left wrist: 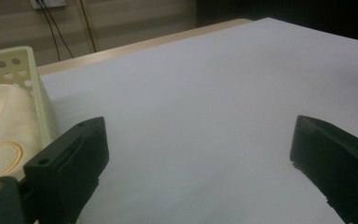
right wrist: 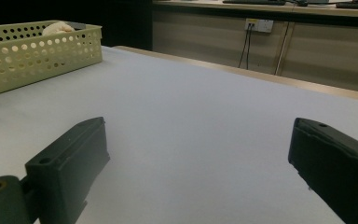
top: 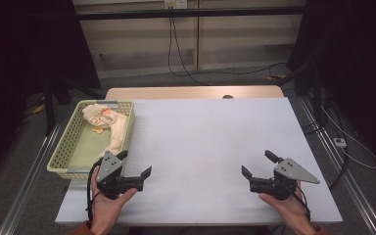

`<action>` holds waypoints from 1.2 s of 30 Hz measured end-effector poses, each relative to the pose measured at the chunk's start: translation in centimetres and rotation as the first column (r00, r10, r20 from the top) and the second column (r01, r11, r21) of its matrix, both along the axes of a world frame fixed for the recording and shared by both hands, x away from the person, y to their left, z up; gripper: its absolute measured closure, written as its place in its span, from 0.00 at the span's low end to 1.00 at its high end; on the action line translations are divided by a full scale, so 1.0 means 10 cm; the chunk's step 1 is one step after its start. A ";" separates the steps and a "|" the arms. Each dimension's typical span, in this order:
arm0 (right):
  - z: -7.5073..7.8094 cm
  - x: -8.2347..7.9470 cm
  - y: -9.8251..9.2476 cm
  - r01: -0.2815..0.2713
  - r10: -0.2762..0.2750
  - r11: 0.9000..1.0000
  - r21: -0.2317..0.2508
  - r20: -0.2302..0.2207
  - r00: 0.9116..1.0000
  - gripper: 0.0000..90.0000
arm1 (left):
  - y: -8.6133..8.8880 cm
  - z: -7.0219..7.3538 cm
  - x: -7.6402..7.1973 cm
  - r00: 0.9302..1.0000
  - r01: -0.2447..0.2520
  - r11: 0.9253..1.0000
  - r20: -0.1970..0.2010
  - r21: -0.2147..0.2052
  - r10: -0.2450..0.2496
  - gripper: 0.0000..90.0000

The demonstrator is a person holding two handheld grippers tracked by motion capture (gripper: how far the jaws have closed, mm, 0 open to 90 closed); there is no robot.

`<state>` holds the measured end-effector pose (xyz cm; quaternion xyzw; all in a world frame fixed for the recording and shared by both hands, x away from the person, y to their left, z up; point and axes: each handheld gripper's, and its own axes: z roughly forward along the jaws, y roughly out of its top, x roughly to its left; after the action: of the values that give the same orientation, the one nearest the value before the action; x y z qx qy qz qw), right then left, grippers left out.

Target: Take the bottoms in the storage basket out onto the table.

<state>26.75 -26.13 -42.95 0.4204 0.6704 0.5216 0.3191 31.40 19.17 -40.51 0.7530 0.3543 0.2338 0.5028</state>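
1. Dim room with black drapes at both sides and a pale wall with cables at the back; white-covered rectangular counter (top: 210, 147) with a strip of wood edge along its far side.
2. Pale green perforated plastic basket (top: 66, 152) sits at the counter's left edge. Inside it lies a crumpled cream cloth (top: 108, 125) with an orange mark; in the left gripper view a stitched yellow heart outline shows on the fabric.
3. Judgement: the cloth is bunched toward the far end of the basket and trails along its right wall, so it is probably stock waiting to be pulled out onto the open white area, which is kept free as work space.
4. Left claw (top: 138, 169): held low just beside the basket's near right corner, jaws spread wide, nothing between them, touching nothing. Its position suggests the cloth is the next target.
5. Right claw (top: 257, 171): well apart from the basket over the counter's right part, jaws likewise spread wide and holding nothing, pointing inward toward the middle.
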 end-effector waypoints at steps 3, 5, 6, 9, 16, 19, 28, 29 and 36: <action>0.00 0.00 -0.01 -0.002 0.002 1.000 0.004 -0.008 1.000 0.05 | 0.00 0.01 0.01 1.000 -0.007 1.000 -0.001 -0.005 0.007 0.05; -0.01 0.01 -0.01 -0.006 0.006 1.000 0.010 -0.011 1.000 0.05 | 0.00 0.01 0.01 1.000 -0.008 1.000 -0.002 -0.006 0.008 0.05; -0.01 0.00 -0.01 -0.008 0.008 1.000 0.011 -0.010 1.000 0.05 | 0.00 0.01 0.02 1.000 -0.009 1.000 -0.002 0.000 0.009 0.05; -0.01 0.01 -0.01 -0.010 0.011 1.000 0.010 -0.011 1.000 0.05 | -0.02 -0.02 0.02 1.000 -0.007 1.000 -0.015 0.005 0.007 0.05; -0.02 0.03 -0.01 -0.014 0.014 1.000 0.015 -0.025 1.000 0.05 | -0.05 0.01 0.04 1.000 0.010 1.000 -0.021 0.015 -0.010 0.05; -0.03 0.04 -0.01 -0.017 0.017 1.000 0.016 -0.030 0.999 0.05 | -0.05 0.02 0.06 1.000 0.011 1.000 -0.026 0.009 -0.011 0.05; -0.05 0.08 -0.01 -0.022 0.022 1.000 0.012 -0.040 0.999 0.06 | 0.00 0.09 0.16 0.999 0.006 1.000 -0.037 -0.004 -0.006 0.05; -0.05 0.08 -0.01 -0.018 0.019 1.000 0.015 -0.044 0.999 0.06 | 0.01 0.10 0.17 0.999 0.009 1.000 -0.038 -0.003 -0.009 0.05; -0.06 0.08 -0.03 -0.012 0.013 1.000 0.017 -0.050 0.999 0.05 | 0.04 0.16 0.24 0.999 0.013 1.000 -0.041 -0.006 -0.013 0.04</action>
<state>27.55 -26.38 -43.52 0.4319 0.6762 0.5186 0.2955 33.78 19.56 -38.91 0.7584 0.3604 0.2142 0.4990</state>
